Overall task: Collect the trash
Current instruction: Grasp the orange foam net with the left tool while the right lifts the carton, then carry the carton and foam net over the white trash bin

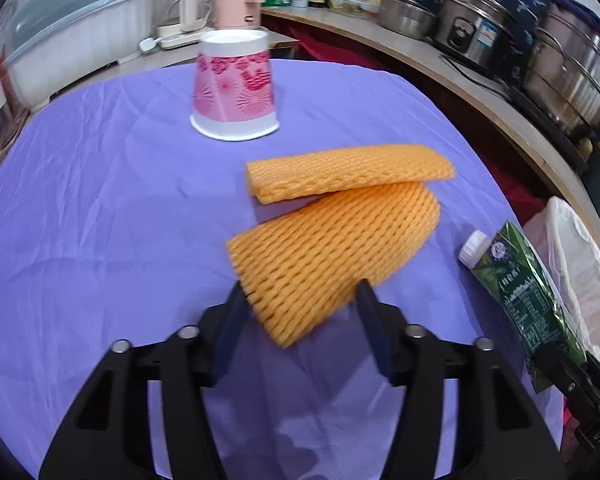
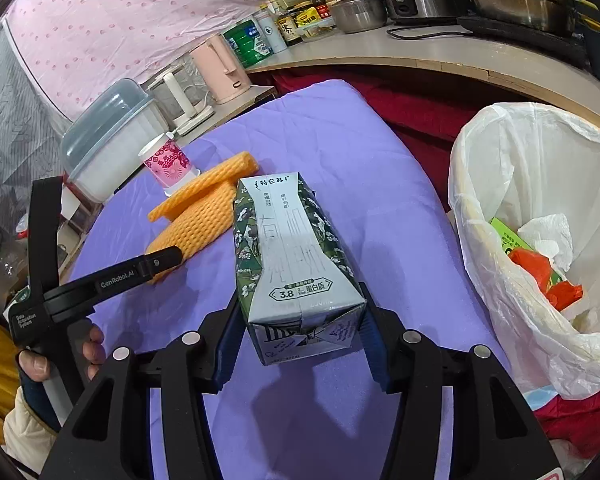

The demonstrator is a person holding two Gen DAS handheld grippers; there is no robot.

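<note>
Two grippers, each busy with one piece of trash on purple cloth (image 1: 100, 200).

Pinched at its near end between the pads of the left gripper (image 1: 300, 292): near net (image 1: 332, 248), orange foam mesh, pads touching both edges (how firmly, impossible to tell through the blur). Likely taken by the end because soft mesh squashes easily there.

Clamped across its base by the right gripper (image 2: 300, 300): carton (image 2: 288, 248), lying on its side on the cloth, capped top pointing away, pads flat against both side walls. Probably grasped at the narrow base because that span fits the jaws.

Just beside the carton, off the cloth's right edge: bag (image 2: 500, 184), white, mouth wide, already holding scraps in green, orange and white. Presumably set there to keep the carry short.

Count of trash on the cloth:
- nets, two: near net, plus far net (image 1: 348, 172) partly overlapping it
- carton, one
- cup (image 1: 234, 88), one, pink-patterned, upside down, beyond the nets, untouched

Bags: one.
</note>
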